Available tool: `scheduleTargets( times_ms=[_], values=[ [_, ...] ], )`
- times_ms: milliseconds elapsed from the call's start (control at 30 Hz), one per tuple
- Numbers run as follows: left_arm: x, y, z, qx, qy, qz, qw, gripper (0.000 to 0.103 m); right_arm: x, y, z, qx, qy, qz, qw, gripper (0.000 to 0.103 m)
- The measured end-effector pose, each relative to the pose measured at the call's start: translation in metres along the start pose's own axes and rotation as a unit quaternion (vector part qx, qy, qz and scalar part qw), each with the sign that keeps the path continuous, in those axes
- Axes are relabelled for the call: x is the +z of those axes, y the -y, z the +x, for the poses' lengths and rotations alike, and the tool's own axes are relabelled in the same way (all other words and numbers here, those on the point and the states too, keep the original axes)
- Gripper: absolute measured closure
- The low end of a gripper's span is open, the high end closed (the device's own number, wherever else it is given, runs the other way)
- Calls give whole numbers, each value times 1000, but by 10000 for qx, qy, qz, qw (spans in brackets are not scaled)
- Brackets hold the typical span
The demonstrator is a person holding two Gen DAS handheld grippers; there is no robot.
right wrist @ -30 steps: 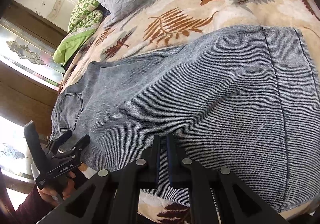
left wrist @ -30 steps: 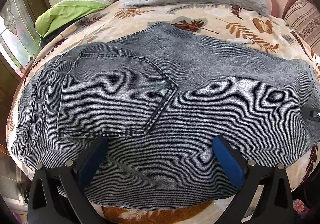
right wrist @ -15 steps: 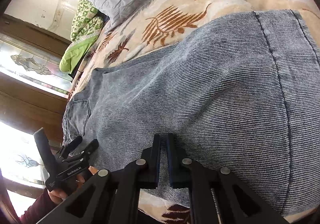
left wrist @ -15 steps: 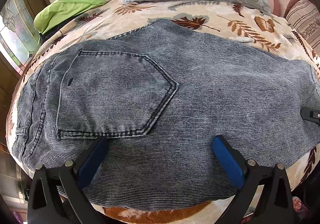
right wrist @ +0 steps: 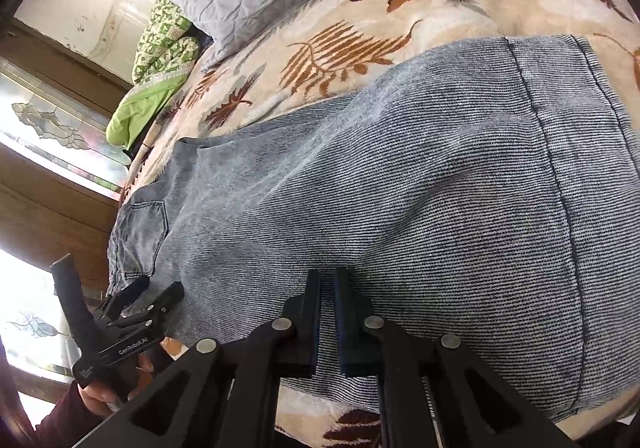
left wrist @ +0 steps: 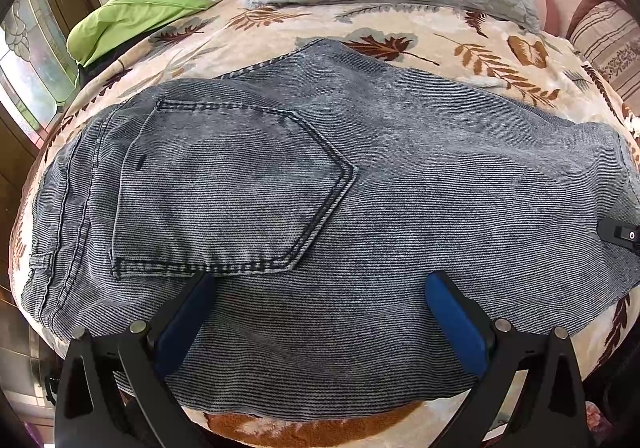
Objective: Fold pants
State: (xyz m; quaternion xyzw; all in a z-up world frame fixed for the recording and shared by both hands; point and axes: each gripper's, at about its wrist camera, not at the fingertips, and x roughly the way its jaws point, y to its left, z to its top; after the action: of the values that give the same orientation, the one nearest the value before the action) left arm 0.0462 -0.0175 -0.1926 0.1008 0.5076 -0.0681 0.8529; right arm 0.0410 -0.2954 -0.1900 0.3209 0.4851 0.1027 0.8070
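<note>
the pants [left wrist: 360, 216] are grey-blue denim, lying flat across the bed [left wrist: 440, 24] on a leaf-print blanket, already doubled lengthwise from the look of it, with a back pocket [left wrist: 224, 188] facing up in the left half of the left wrist view. waistband sits at the left edge of that frame, legs run off to the right.

left gripper [left wrist: 316, 312] has its fingers spread wide over the near edge of the denim, nothing pinched between them. right gripper [right wrist: 327, 312] has its fingers nearly together down at the near edge of the leg cloth; whether a bit of denim is caught in that narrow gap i honestly can't tell.

handling-wise i'd guess: denim is heavyish and a bit stiff for cloth, so it should hold a crease and not slither around, and the plush blanket probably adds drag. nothing fragile. best places to grab imo are the thick bits, waistband or the hem end, taking both layers at once so the top layer doesn't slide off the bottom one when it's lifted over.
</note>
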Motion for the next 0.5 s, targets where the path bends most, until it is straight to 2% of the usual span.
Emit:
scheduleTargets(
  times_ms=[300, 500],
  values=[
    [4, 1, 3, 53, -131, -53, 9999, 0, 8, 11, 6, 281, -207, 416, 9985, 94],
    [8, 2, 6, 150, -271, -186, 9993, 0, 10, 16, 7, 509, -291, 435, 9973, 94]
  ],
)
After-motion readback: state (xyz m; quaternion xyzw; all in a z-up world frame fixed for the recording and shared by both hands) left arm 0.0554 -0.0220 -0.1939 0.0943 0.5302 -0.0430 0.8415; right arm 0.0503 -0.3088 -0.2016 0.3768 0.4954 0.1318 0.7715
